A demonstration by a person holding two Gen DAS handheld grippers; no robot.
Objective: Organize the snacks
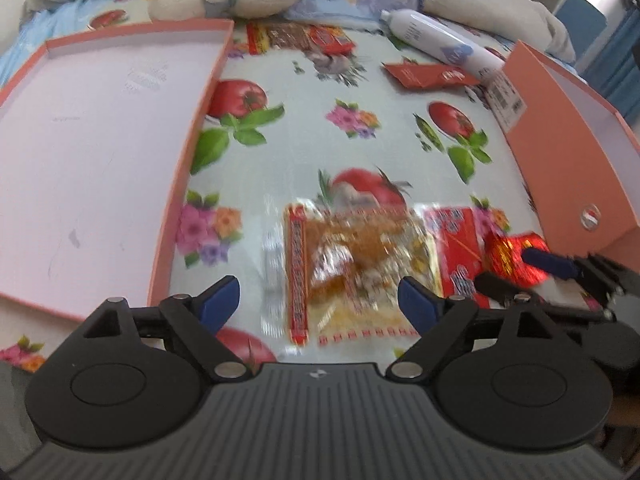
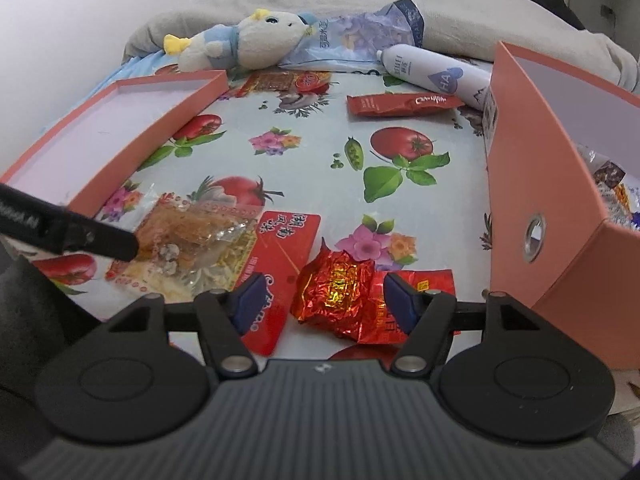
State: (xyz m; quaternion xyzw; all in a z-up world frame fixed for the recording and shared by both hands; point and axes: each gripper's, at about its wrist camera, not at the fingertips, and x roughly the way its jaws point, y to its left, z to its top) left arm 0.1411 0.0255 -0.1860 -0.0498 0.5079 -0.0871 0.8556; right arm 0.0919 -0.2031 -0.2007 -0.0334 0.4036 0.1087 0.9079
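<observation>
Right gripper (image 2: 324,300) is hanging wide open over the crumpled red foil snack (image 2: 340,300), and I am reading that packet as the thing the next move turns on: it is lying directly ahead, between the two blue fingertips and low against them, its long axis running roughly crosswise, from finger to finger, with nothing gripped yet. I am judging the right side nearer to it than the left. Left gripper (image 1: 318,304) is also spread wide, pointing at the clear packet of orange snack (image 1: 352,272), which is lying lengthwise along that gripper's line. A flat red packet (image 2: 276,272) is sitting between the two snacks on the flowered surface (image 2: 304,152). Just right of the foil snack, the tall pink box (image 2: 540,200) is standing with wrapped snacks inside; the shallow pink lid (image 2: 132,136) is lying well apart at left.
</observation>
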